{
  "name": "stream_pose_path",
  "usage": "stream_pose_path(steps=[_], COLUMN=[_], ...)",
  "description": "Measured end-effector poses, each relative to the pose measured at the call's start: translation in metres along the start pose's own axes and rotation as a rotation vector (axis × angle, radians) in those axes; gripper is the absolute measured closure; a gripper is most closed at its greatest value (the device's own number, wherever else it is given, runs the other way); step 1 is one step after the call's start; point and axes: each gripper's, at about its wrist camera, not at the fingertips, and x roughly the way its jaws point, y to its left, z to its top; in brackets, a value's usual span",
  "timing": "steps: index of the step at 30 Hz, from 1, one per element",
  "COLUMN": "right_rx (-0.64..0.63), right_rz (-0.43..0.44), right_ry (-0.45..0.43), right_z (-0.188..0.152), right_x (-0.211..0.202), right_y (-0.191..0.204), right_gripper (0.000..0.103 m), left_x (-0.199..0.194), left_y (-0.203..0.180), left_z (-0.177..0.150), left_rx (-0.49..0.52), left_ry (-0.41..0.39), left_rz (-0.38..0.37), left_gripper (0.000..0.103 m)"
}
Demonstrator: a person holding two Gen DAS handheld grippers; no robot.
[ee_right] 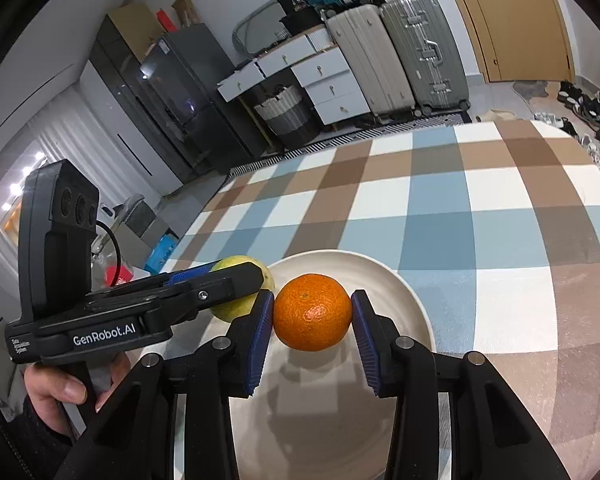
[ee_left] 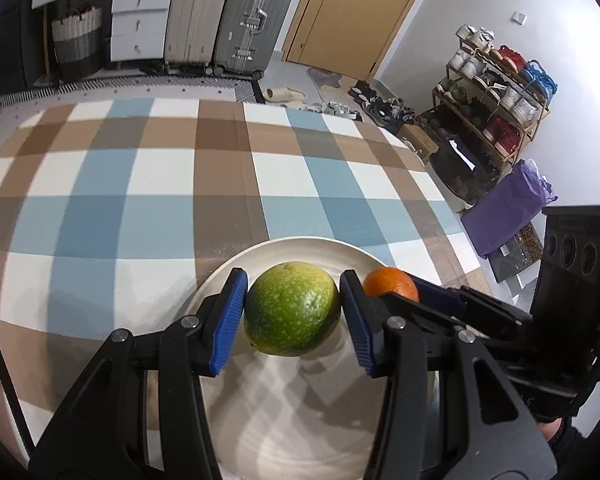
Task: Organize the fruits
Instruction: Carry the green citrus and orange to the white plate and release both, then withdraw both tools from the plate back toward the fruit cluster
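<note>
A green speckled citrus fruit [ee_left: 292, 309] hangs over the white plate [ee_left: 284, 420], with my left gripper [ee_left: 293, 294] shut on it, blue pads pressing both sides. An orange [ee_right: 312, 306] is held the same way in my right gripper [ee_right: 311, 303], above the same plate [ee_right: 404, 304]. In the left wrist view the orange [ee_left: 390, 283] shows just right of the green fruit, with the right gripper's blue pads beside it. In the right wrist view the green fruit [ee_right: 240, 304] peeks out behind the left gripper's black body at the left.
The plate sits on a table with a blue, brown and white checked cloth [ee_left: 160, 184]. Suitcases [ee_left: 256, 16], white drawers [ee_left: 140, 20] and a shoe rack [ee_left: 496, 104] stand beyond the table. A hand [ee_right: 68, 392] grips the left tool's handle.
</note>
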Motion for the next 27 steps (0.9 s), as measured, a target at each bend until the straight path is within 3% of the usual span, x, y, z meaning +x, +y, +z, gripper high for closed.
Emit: stream_pose_path(steps=[11, 12, 13, 17, 19, 27], right_rx=[0.055, 0.057, 0.058, 0.044, 0.029, -0.056], right_rz=[0.019, 0.015, 0.016, -0.001, -0.011, -0.05], right_ry=[0.03, 0.032, 0.032, -0.02, -0.048, -0.146], right_z=[-0.002, -0.002, -0.002, -0.001, -0.003, -0.016], right_x=[0.019, 0.021, 0.02, 0.005, -0.008, -0.069], right_y=[-0.015, -0.015, -0.014, -0.01, -0.007, 0.02], right_gripper=[0.062, 0.062, 0.054, 0.048, 0.039, 0.036], left_x=[0.031, 0.029, 0.027, 0.012, 0.001, -0.063], left_y=[0.01, 0.01, 0.009, 0.003, 0.002, -0.013], left_z=[0.003, 0.004, 0.004, 0.005, 0.002, -0.022], left_rx=[-0.045, -0.047, -0.045, -0.017, -0.018, 0.035], left_ry=[0.025, 0.017, 0.013, -0.01, -0.016, -0.086], left_rz=[-0.028, -0.035, -0.038, -0.016, -0.011, 0.047], left_gripper=[0.058, 0.058, 0.058, 0.058, 0.058, 0.058])
